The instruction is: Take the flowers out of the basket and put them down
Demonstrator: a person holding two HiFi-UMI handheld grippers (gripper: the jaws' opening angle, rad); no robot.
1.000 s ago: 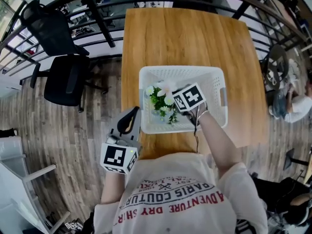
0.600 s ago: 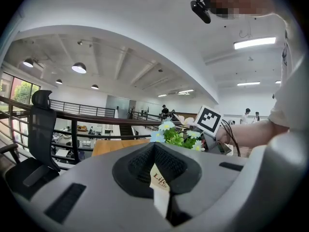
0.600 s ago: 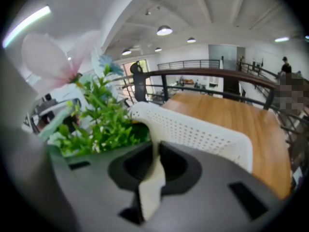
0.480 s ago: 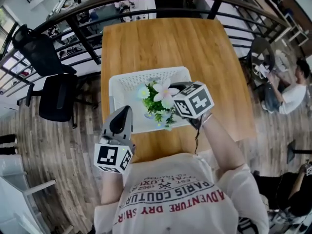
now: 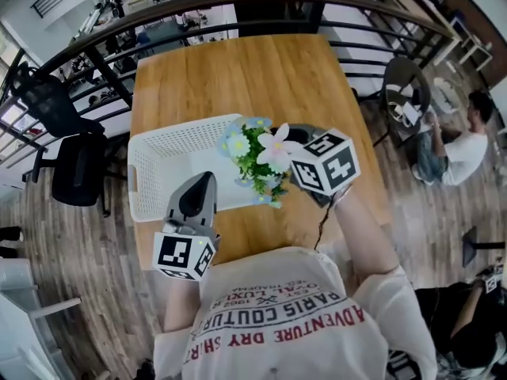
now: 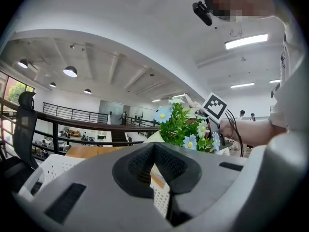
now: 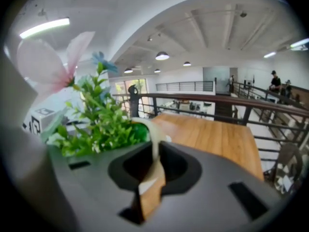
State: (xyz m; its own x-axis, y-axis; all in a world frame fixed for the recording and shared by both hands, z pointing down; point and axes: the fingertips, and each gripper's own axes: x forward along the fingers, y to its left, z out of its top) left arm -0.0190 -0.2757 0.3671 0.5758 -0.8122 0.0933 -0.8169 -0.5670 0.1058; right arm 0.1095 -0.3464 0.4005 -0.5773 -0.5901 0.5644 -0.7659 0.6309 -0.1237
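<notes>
So the flowers are up in the air, clamped in the right hand-held gripper. In the right gripper view the jaws are pinched tight on a pale stem, and the green leaves and pink bloom fan out to the left of them. Grabbing low on the stem makes sense to me. The blooms don't get crushed, and the bunch stays upright so it can go down stem-first.

The white basket sits on the near-left part of the surface, with its left wall about at the surface's left edge. The bunch hangs above the basket's right end, toward the surface's near edge. From the left gripper view it looks well above the rim, so I'd call it lifted clear but not put down yet. There's bare wood on the right side of the surface and toward its far edge, which seems the obvious drop spot.

The left hand-held gripper has its jaws together with nothing in them. It's parked at the basket's near wall, probably to keep the basket from tagging along. I can't tell if it actually touches. The flowers are just off the right gripper's jaw tips, on its left.
</notes>
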